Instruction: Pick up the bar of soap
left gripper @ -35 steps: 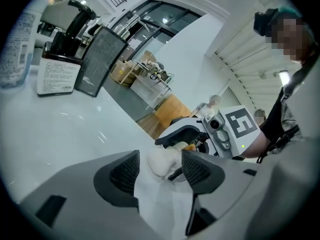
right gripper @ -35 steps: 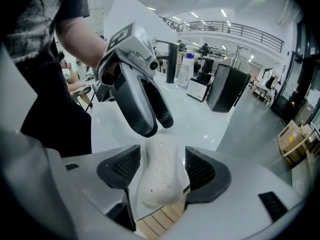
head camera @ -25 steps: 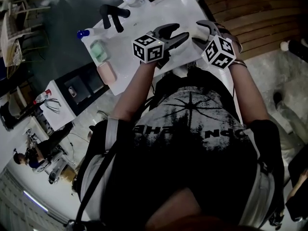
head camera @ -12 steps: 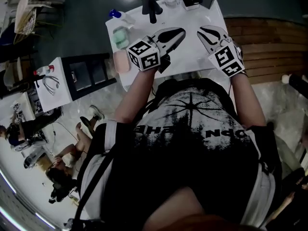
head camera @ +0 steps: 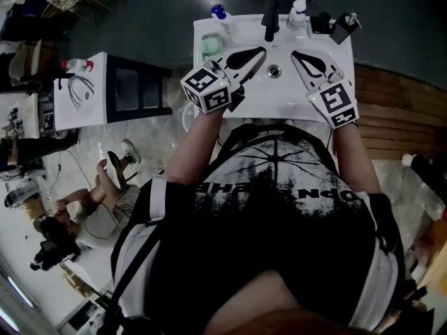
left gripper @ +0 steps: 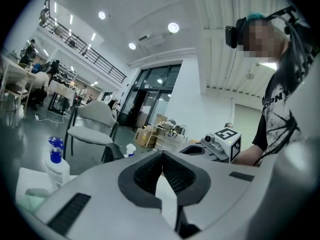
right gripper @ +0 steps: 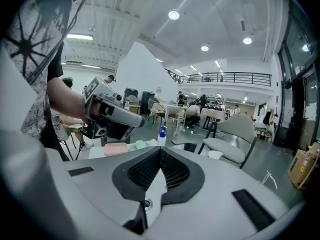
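A pink bar of soap (right gripper: 117,148) lies at the white sink top's (head camera: 293,100) left edge, with a green bar (head camera: 211,45) in a white dish just beyond it. In the head view the left gripper's marker cube hides the pink bar. My left gripper (head camera: 262,49) hovers over the basin to the right of both bars. Its jaws have just been closing and now meet with nothing between them. My right gripper (head camera: 297,53) hangs over the basin's right half. It too has just closed, shut and empty. A drain (head camera: 274,70) sits between the two.
At the sink's back edge stand a blue-capped bottle (head camera: 218,11), a black faucet (head camera: 269,19), a white bottle (head camera: 299,9) and two dark containers (head camera: 347,25). A small side table (head camera: 80,93) stands to the left. People sit on the floor at lower left, and grey chairs (right gripper: 235,134) stand behind the sink.
Both grippers' jaws stood spread a second ago and are now shut and empty. Both hands have risen, and the sink has swung from a slant to square in the head view.
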`<action>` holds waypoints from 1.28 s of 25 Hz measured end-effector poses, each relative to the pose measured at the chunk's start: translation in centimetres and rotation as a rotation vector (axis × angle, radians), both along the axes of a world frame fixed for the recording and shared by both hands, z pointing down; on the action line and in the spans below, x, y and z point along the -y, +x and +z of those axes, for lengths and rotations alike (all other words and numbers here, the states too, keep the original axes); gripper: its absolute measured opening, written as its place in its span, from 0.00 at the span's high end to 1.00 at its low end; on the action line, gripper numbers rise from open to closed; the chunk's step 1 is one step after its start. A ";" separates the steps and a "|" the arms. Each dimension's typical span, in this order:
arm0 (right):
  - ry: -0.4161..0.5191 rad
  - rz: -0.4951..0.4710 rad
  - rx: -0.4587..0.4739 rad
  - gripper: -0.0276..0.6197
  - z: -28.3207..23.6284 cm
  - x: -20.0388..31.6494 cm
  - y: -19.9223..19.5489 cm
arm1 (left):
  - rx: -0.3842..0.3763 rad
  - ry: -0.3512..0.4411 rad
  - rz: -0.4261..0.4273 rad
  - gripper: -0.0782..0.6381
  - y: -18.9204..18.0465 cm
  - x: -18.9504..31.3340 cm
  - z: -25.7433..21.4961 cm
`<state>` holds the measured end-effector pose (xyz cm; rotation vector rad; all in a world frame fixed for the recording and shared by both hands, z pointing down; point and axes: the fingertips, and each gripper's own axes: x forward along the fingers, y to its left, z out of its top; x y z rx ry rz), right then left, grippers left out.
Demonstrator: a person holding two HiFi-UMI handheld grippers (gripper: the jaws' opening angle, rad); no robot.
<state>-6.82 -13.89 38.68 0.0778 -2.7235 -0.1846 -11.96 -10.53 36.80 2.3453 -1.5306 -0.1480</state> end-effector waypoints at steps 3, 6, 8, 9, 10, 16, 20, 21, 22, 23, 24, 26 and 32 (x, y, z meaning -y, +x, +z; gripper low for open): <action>-0.012 -0.019 0.031 0.93 -1.3 -1.2 -1.4 | 0.043 0.000 -0.029 0.87 -1.6 -1.3 -0.6; -0.031 -0.035 0.060 0.93 -2.0 -2.2 -2.4 | 0.067 0.004 -0.056 0.87 -3.0 -2.5 -1.1; -0.046 -0.047 0.072 0.93 -2.1 -3.0 -2.7 | 0.078 0.002 -0.069 0.87 -3.6 -3.2 -1.0; -0.050 -0.052 0.074 0.93 -2.1 -3.4 -2.9 | 0.084 0.000 -0.073 0.87 -3.9 -3.6 -0.9; -0.053 -0.057 0.076 0.93 -2.0 -3.8 -3.0 | 0.092 -0.001 -0.077 0.87 -4.1 -3.9 -0.8; -0.064 -0.072 0.074 0.93 -1.4 -5.1 -3.6 | 0.115 0.016 -0.104 0.87 -5.2 -5.3 -0.9; -0.061 -0.074 0.071 0.93 -1.5 -5.4 -3.8 | 0.107 0.045 -0.109 0.88 -5.5 -5.7 -1.6; -0.060 -0.074 0.072 0.93 -1.6 -5.4 -3.9 | 0.095 0.055 -0.110 0.88 -5.6 -5.7 -1.9; -0.059 -0.074 0.073 0.93 -1.6 -5.4 -4.0 | 0.090 0.060 -0.111 0.88 -5.7 -5.7 -2.1; -0.058 -0.074 0.073 0.93 -1.6 -5.4 -4.0 | 0.094 0.059 -0.108 0.88 -5.6 -5.7 -2.2; -0.058 -0.073 0.073 0.93 -1.6 -5.4 -4.0 | 0.101 0.058 -0.102 0.88 -5.5 -5.6 -2.1; -0.058 -0.073 0.073 0.93 -1.5 -5.4 -3.9 | 0.106 0.062 -0.097 0.88 -5.4 -5.6 -2.2; -0.057 -0.071 0.069 0.93 -1.6 -5.3 -3.9 | 0.110 0.062 -0.099 0.88 -5.3 -5.5 -2.4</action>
